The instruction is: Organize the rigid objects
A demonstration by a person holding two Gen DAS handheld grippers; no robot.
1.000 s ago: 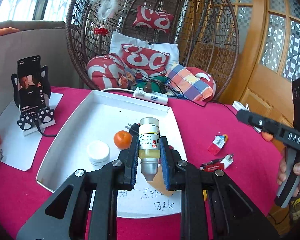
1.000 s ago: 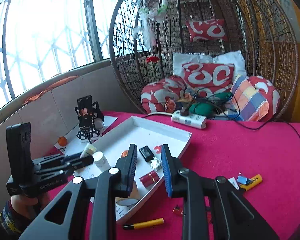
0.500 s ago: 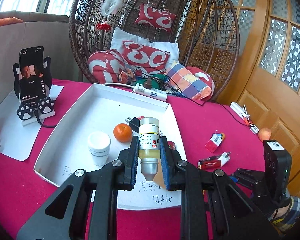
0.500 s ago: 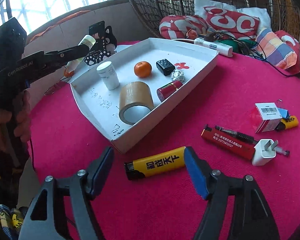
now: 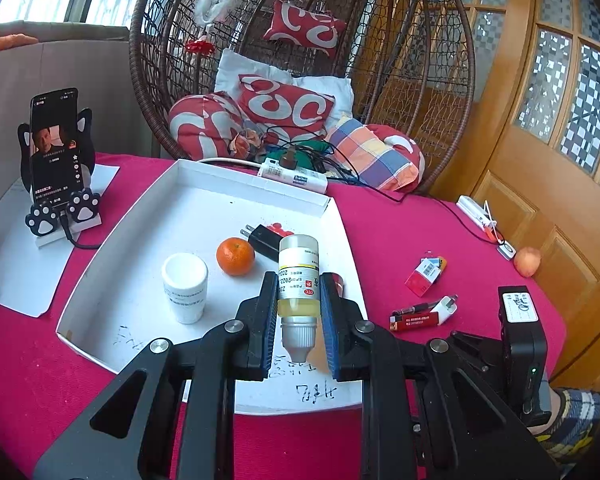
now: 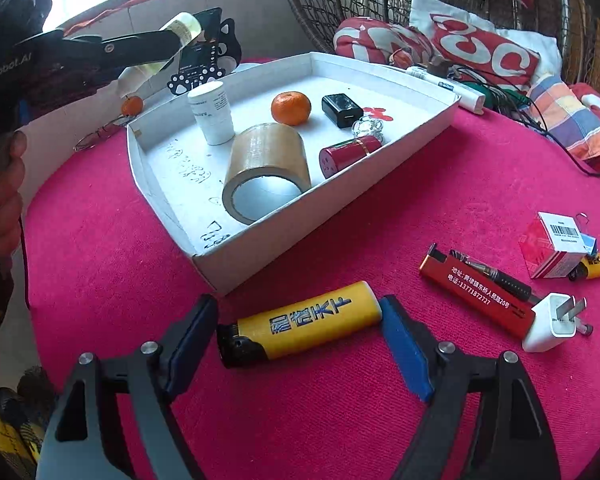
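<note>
I'm spreading the right gripper (image 6: 298, 330) wide around the yellow lighter (image 6: 300, 322), nothing gripped; closing comes next; the left gripper (image 5: 299, 312) is clamping the bottle (image 5: 299, 280).

You can read "13771872727" on the red lighter (image 6: 478, 294); blue Chinese characters run along the yellow lighter (image 6: 306, 325); "OTC" and "202" show on the bottle (image 5: 298, 282); the red box (image 6: 556, 246) bears a barcode.
</note>
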